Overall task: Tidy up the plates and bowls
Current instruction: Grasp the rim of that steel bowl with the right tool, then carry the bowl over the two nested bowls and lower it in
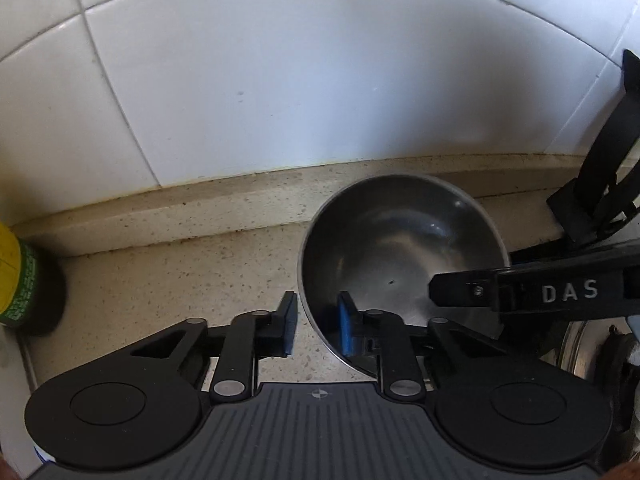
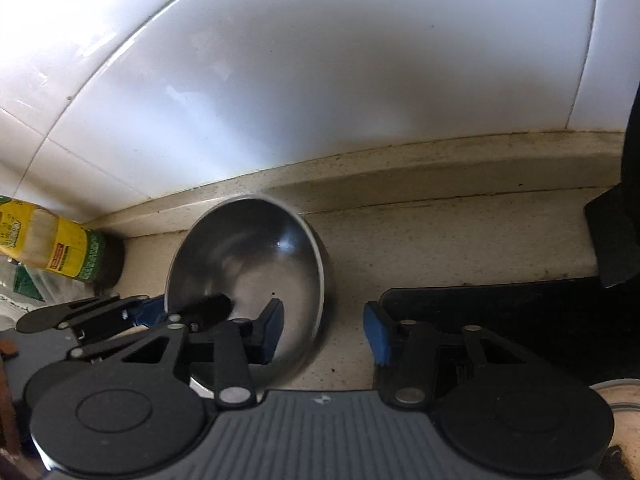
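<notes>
Steel bowl, empty, dull grey inside, standing upright on the speckled beige worktop close to the low raised ledge at the foot of the white tiled wall. Left gripper straddling the bowl's near-left rim: one blue pad inside the bowl, the other outside against the wall of it, jaws drawn narrow and clamped on the rim. Right gripper straddling the opposite rim: left pad inside the bowl, right pad outside over the worktop, well clear of the steel; jaws partly closed, a plain gap between the outer pad and the bowl, nothing pinched. Right gripper's finger, lettered "DAS", reaching across the bowl from the right in the left wrist view. Yellow-and-green labelled jar at the far left, near the wall, apart from the bowl. Black flat surface on the worktop to the right of the bowl, under the right gripper's outer finger. Black stand or bracket at the right edge by the wall; kind not readable.
</notes>
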`<state>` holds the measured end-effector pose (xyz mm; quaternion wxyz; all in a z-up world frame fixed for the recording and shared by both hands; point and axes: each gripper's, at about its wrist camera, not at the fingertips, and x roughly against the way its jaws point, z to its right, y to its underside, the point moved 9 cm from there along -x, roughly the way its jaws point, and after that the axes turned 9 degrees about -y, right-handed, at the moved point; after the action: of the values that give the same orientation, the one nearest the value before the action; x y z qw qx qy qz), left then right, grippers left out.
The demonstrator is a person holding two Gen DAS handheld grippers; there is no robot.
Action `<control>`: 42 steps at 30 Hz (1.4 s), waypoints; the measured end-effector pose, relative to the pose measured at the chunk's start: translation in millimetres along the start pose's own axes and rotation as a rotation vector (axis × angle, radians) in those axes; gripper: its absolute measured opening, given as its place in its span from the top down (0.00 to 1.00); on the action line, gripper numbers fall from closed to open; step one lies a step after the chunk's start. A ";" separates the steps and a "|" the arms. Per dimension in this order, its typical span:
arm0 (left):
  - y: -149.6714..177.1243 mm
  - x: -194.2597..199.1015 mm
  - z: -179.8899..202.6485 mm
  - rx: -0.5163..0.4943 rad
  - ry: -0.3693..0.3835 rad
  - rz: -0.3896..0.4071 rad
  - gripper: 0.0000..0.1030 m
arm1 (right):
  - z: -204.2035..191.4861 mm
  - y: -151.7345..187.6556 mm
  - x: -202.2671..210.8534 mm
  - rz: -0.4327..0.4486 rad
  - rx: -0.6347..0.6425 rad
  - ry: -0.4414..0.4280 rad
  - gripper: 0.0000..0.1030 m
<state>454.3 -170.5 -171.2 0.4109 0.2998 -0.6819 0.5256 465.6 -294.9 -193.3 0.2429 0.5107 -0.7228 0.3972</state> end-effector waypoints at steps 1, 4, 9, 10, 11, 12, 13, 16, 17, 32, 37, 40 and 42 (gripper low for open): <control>1.0 2.1 2.5 -0.010 0.001 0.003 0.77 | -2.1 1.1 -0.5 -0.004 0.002 -0.012 0.46; 3.5 10.1 10.9 -0.032 0.004 0.020 0.77 | -9.7 6.1 -1.2 -0.016 0.037 -0.003 0.46; 3.6 20.0 7.5 -0.039 0.002 0.043 0.76 | -11.7 9.7 6.5 -0.002 0.021 -0.032 0.46; 3.7 22.9 7.8 -0.042 0.002 0.048 0.76 | -14.2 9.7 9.4 0.002 0.030 -0.034 0.46; 3.1 25.5 8.0 -0.045 0.000 0.054 0.75 | -16.0 9.6 13.3 0.007 0.039 -0.035 0.46; 2.8 28.8 8.1 -0.046 -0.002 0.061 0.74 | -18.8 9.8 16.9 0.012 0.048 -0.036 0.46; 2.0 31.8 9.5 -0.047 -0.004 0.069 0.74 | -21.8 10.5 20.8 0.015 0.055 -0.040 0.46; -1.4 43.4 6.6 -0.042 -0.001 0.094 0.74 | -26.8 12.7 33.5 0.026 0.073 -0.044 0.46; -1.8 48.2 6.0 -0.040 0.001 0.100 0.74 | -28.9 13.6 36.9 0.030 0.074 -0.045 0.46; 14.9 142.5 9.9 -0.069 -0.003 0.235 0.73 | -80.3 42.7 108.6 0.115 0.144 -0.043 0.46; 26.8 172.5 9.0 -0.089 0.000 0.269 0.73 | -94.6 61.4 128.4 0.135 0.154 -0.034 0.46; 34.4 184.0 9.6 -0.102 0.010 0.283 0.72 | -98.0 72.4 137.6 0.140 0.148 -0.031 0.46; 41.0 189.3 11.5 -0.109 0.018 0.287 0.72 | -99.0 79.5 140.0 0.137 0.144 -0.024 0.46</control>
<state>325.7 -166.2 -26.0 0.3534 0.1718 -0.7417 0.5436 335.7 -276.9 -57.1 0.1689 0.4809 -0.7286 0.4576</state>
